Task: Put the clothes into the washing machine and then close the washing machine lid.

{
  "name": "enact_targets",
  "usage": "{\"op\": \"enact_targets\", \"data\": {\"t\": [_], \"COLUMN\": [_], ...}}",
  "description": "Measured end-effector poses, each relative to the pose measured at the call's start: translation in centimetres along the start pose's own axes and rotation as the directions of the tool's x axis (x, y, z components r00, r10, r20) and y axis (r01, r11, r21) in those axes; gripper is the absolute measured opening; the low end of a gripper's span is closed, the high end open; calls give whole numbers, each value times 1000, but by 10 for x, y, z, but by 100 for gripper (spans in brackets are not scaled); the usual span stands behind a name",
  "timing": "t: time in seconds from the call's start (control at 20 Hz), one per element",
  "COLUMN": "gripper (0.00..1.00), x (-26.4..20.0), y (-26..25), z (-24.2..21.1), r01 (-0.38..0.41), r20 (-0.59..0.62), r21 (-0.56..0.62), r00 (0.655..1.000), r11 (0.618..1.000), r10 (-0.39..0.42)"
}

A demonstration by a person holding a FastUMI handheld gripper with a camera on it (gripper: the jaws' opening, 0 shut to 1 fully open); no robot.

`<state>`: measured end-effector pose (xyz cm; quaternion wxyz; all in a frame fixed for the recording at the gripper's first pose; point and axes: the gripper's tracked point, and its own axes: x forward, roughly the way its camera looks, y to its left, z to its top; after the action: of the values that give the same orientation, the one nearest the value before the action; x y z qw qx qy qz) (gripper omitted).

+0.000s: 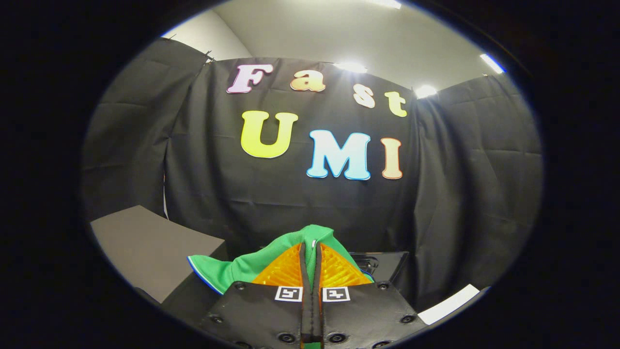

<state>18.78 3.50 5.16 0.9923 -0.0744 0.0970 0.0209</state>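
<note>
My gripper (310,252) has its fingers pinched nearly together on a fold of the green garment (252,264), so I read it as clamped on the cloth. The fabric bunches up over the fingertips and drapes off to my left with a pale-edged hem hanging free; it's carried up in the air, not resting on anything I can make out.

Handling call: soft, light, floppy knit. It won't resist, but it will trail and swing. The current pinch on a bunched fold looks fine; a single layer could slip.

Just beyond the fingers, to the right, there's a dark glossy panel (382,266), possibly the washing machine or its lid, can't confirm. Grey board (145,247) sits off to the left, white strip (448,303) lower right. Black cloth wall (460,194) closes the back. Main snag risk: the loose hem catching an edge on the way in.
</note>
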Motion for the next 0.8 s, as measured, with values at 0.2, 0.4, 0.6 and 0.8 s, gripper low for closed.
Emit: {"op": "enact_targets", "data": {"t": [0.2, 0.4, 0.6, 0.8], "gripper": [1, 1, 1, 2], "x": [4, 9, 18, 24], "y": [-18, -30, -34, -34], "z": [-28, -70, -115, -171], "r01": [29, 37, 29, 12], "r20": [-36, -91, -164, -243], "r21": [-26, -19, 21, 52], "r00": [999, 995, 986, 970], "r11": [999, 999, 999, 999], "r10": [-30, -38, -26, 1]}}
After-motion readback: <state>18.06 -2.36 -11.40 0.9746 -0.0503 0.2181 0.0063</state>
